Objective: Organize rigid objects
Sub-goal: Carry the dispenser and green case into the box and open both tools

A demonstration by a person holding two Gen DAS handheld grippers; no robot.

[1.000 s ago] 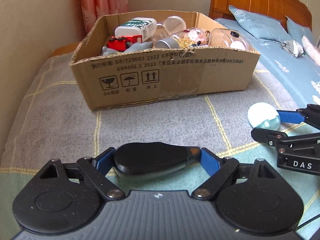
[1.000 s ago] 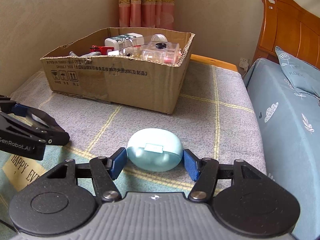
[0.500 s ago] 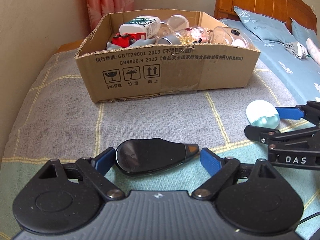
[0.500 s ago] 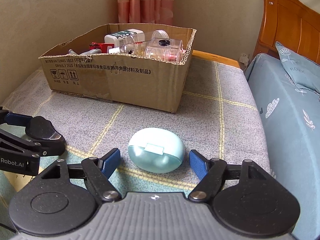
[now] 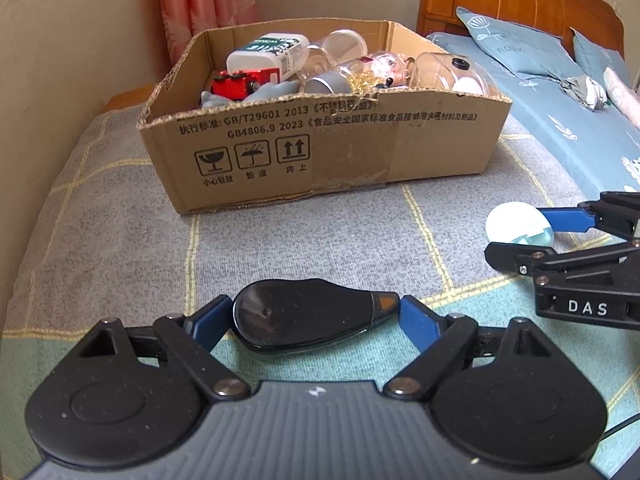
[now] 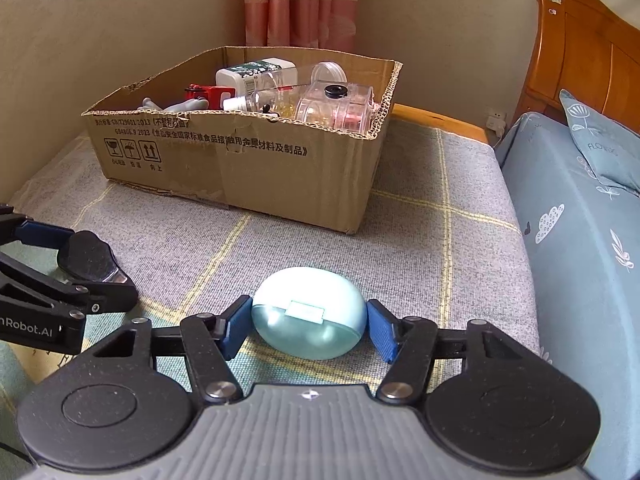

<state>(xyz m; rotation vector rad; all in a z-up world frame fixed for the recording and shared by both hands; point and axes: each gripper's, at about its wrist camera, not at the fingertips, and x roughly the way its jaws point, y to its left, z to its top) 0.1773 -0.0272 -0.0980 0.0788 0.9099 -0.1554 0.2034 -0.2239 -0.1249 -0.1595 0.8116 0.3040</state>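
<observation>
**Kid:** Two grabbers, two things; is that right?

**Helper:** Yes; the left gripper (image 5: 316,314) has its blue pads on both ends of the black case (image 5: 312,316); it looks clamped end to end; one pad sits on the round fat end, the other on the thin pointed tip.

**Kid:** And the other one?

**Helper:** The right gripper (image 6: 307,326) is closing on the pale blue egg-shaped case (image 6: 309,314); the case sits between the jaws; the pads look like they touch its two sides, so I think it is gripped.

**Kid:** Where are the cases?

**Helper:** Both seem to lie low on the grey checked blanket (image 6: 420,248), near each other; I cannot tell if they are lifted yet; the cardboard box (image 5: 360,152) is farther back, with a red toy (image 5: 240,84), a white bottle (image 5: 268,54) and clear jars (image 5: 452,74) already inside.

**Kid:** Will the cases be hard to hold?

**Helper:** I think both are hard and light; they will not squash; but they look shiny and smooth, so they may slip; the blue one is round, so holding it across its widest middle seems best; the black one gets thin at the tip, and I guess the pad there could slide off; a hold across its fat part might be safer.

**Kid:** Is there room in the box?

**Helper:** It looks quite full; the front left corner seems the emptiest.
</observation>
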